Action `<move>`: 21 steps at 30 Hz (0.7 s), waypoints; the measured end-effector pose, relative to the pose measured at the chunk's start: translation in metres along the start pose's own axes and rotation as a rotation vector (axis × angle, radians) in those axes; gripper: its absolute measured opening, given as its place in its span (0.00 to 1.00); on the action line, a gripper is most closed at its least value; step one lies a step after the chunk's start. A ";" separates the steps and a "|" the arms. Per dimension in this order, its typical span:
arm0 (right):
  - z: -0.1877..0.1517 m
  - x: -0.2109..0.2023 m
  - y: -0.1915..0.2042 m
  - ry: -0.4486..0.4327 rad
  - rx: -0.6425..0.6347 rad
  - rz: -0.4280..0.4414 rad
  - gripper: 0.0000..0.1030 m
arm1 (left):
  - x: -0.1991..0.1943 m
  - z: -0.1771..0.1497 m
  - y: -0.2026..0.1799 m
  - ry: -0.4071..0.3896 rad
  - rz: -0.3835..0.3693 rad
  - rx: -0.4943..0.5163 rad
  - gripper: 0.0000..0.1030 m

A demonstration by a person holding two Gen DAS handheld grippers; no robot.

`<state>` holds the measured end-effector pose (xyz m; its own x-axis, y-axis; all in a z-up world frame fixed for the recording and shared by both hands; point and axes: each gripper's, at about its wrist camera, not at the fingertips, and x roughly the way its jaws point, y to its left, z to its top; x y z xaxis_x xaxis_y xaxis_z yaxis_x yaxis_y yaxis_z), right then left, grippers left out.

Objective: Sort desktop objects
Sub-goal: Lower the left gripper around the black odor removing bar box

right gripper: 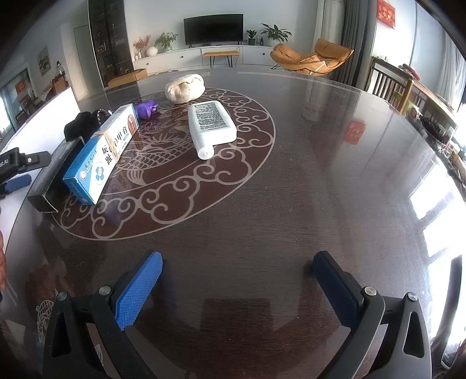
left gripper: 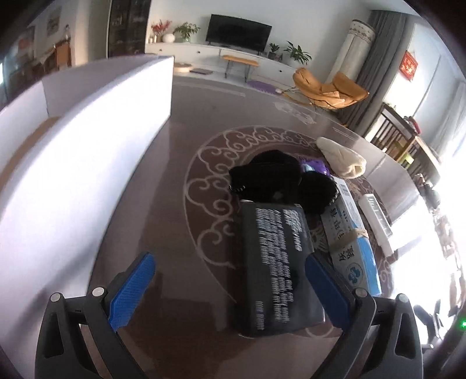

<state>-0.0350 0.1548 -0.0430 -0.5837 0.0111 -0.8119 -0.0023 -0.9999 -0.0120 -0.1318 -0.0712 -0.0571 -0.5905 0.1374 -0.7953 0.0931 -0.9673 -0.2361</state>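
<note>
Black box (left gripper: 276, 262) lies lengthwise between open left gripper (left gripper: 230, 282) fingers.

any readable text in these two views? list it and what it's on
"灰" "甲" and more large characters: blue-and-white carton; its logo and small print are too small to read.
White print on the black box: blurred, unreadable.
Label panel on the white bottle: too small.
Red hanging sign on the wall: characters unreadable.
Nothing else carries legible text.

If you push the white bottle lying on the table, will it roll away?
Probably not. The white bottle looks flat-sided and lies on its broad face, so it should slide rather than roll. The table looks glossy, so it may slide easily.
</note>
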 end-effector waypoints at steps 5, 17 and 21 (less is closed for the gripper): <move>0.000 0.000 0.000 0.000 0.000 0.000 1.00 | 0.016 -0.005 -0.022 0.056 -0.084 0.057 1.00; 0.000 0.000 0.000 0.000 0.000 0.000 1.00 | 0.047 0.001 -0.067 0.044 0.113 0.254 1.00; 0.000 0.000 0.000 0.000 0.000 0.000 1.00 | 0.045 0.005 -0.066 0.059 0.100 0.274 1.00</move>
<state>-0.0350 0.1548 -0.0428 -0.5837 0.0112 -0.8119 -0.0025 -0.9999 -0.0119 -0.1686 -0.0022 -0.0750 -0.5413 0.0428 -0.8397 -0.0763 -0.9971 -0.0017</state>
